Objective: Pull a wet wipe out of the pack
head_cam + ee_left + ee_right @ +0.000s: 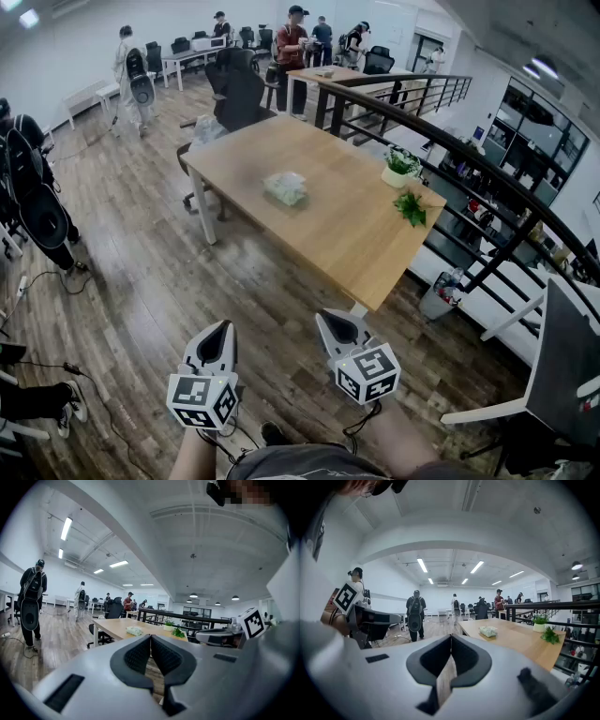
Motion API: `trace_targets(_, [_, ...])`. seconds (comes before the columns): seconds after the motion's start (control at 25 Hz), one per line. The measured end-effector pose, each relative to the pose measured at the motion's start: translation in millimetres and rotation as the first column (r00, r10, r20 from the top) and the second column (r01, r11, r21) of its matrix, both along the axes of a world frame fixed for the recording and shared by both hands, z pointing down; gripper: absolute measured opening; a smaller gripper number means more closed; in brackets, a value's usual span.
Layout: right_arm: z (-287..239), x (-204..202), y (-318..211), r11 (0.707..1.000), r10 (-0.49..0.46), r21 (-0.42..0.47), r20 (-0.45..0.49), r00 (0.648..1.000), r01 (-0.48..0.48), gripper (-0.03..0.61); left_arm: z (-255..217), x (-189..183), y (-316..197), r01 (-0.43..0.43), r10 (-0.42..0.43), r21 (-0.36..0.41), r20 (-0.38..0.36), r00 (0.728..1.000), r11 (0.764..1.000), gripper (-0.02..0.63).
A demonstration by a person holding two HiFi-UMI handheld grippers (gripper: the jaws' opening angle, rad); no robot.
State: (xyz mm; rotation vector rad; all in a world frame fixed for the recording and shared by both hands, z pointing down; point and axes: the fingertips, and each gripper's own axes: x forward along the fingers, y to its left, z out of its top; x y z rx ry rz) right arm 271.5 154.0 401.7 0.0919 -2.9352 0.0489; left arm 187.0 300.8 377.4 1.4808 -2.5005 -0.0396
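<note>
Left claw [222, 326], right claw [328, 319] — both closed.

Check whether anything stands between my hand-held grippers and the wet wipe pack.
Nothing visible does. The left hand-held gripper and right hand-held gripper are shut over floor short of the table; the wood between its near edge and the wet wipe pack is bare.

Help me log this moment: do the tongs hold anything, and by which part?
Nothing is held. The left tongs and right tongs are shut and empty; the wipe pack lies on the table, apart from them.
</note>
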Motion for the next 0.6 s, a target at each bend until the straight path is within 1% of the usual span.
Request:
trace_targets(0.32, [-0.8, 55.1, -4.1, 1.0, -0.012, 0.007, -0.008, 1.0, 0.013, 0.025, 1.5, 63.9, -14.1, -0.018, 0.018, -0.011, -0.001, 1.0, 1.0, 0.014])
trace_targets(0.6, [0.5, 80.8, -6.1, 1.0, -0.003, 0.001, -0.004, 1.0, 0.003, 0.025, 4.3, 86.0, -16.1, -0.022, 0.022, -0.009, -0.008, 1.0, 1.0, 0.014])
